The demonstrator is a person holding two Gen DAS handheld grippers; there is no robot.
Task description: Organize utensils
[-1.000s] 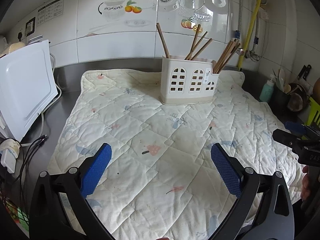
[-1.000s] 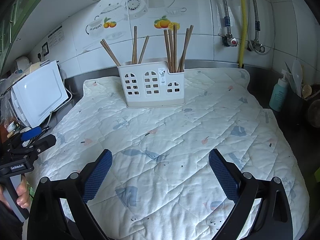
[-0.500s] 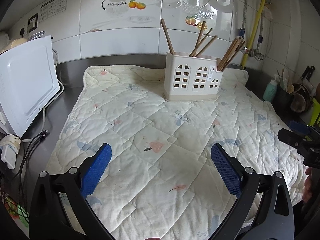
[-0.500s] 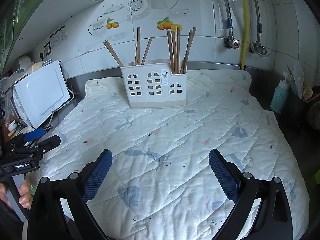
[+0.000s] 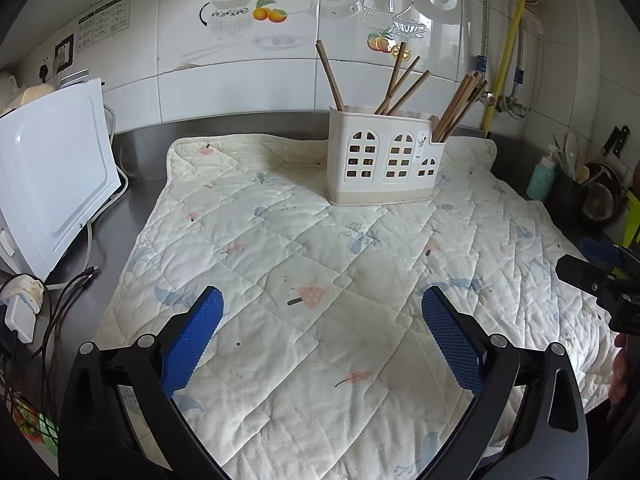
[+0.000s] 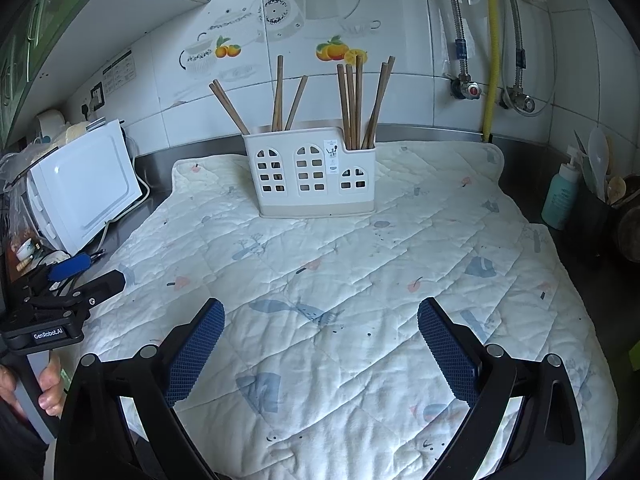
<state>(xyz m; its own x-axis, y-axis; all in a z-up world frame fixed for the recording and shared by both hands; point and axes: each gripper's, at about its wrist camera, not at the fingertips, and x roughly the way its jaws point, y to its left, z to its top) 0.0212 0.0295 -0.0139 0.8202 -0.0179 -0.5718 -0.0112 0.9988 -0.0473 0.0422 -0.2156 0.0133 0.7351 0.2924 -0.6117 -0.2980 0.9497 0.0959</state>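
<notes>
The left claw (image 5: 322, 334) is spread wide with nothing between its blue pads (image 5: 191, 338), and it hangs over the near part of a quilted mat (image 5: 280, 248) that covers the steel surface (image 5: 132, 200). The right claw (image 6: 320, 336) is just as wide apart and empty, over the same mat.

Well ahead of both claws, near the mat's far edge, stands a white holder (image 5: 382, 160) with arched window cut-outs. Brown chopsticks (image 5: 404, 84) stick up out of it at various tilts: from the left claw's view, one leans left at the holder's left end, a few lean right in the middle, and a tight bunch (image 5: 460, 106) fans out of the lower compartment on the right. From the right claw's view that bunch (image 6: 358, 104) stands nearly upright.

To the left of the left claw, off the mat, is a white appliance (image 5: 52, 176) with cables (image 5: 60, 292) trailing in front of it. Far to the right of both claws, beside the mat, a teal bottle (image 6: 560, 196) stands next to a dark pot of spoons (image 6: 600, 160). Each claw appears at the edge of the other's view, apart from everything on the mat.
</notes>
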